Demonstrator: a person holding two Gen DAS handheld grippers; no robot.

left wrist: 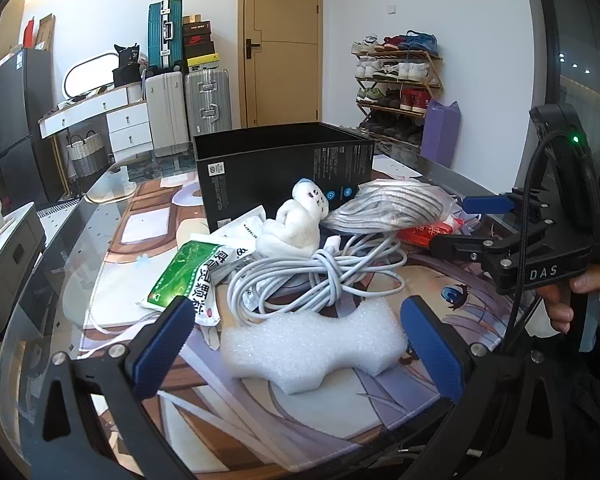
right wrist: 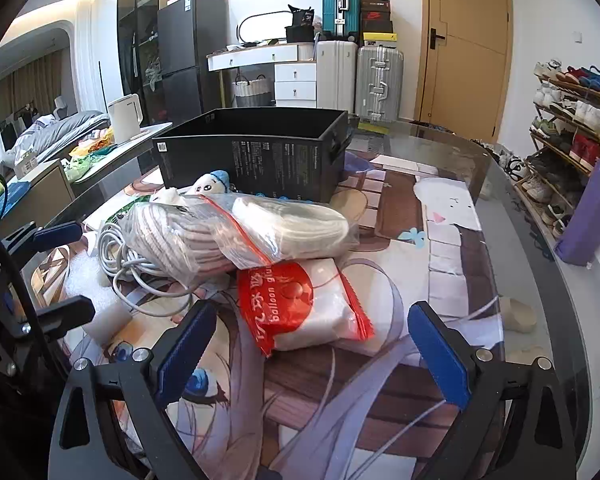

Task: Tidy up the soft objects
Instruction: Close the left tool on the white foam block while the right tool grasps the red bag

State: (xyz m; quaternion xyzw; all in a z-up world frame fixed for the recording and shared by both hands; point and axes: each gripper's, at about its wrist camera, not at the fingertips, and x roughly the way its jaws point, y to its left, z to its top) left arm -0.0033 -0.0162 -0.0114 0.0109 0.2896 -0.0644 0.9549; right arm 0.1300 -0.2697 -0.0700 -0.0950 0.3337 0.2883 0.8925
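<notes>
Your right gripper (right wrist: pixel 312 344), jaws apart, is nearing the slippery red-and-white balloon-glue packet (right wrist: pixel 312 308), which risks sliding away under the clear zip bag of grey rope (right wrist: pixel 204 236).

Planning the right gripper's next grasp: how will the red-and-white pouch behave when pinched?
The pouch looks puffy and soft, so it will probably squash and sag. Its glossy film may slip on the pads. It lies flat, unlikely to roll. The right gripper stands open before it.

Right claw (right wrist: pixel 314 354) wide apart, red-white packet (right wrist: pixel 304 308) just ahead, untouched.
</notes>
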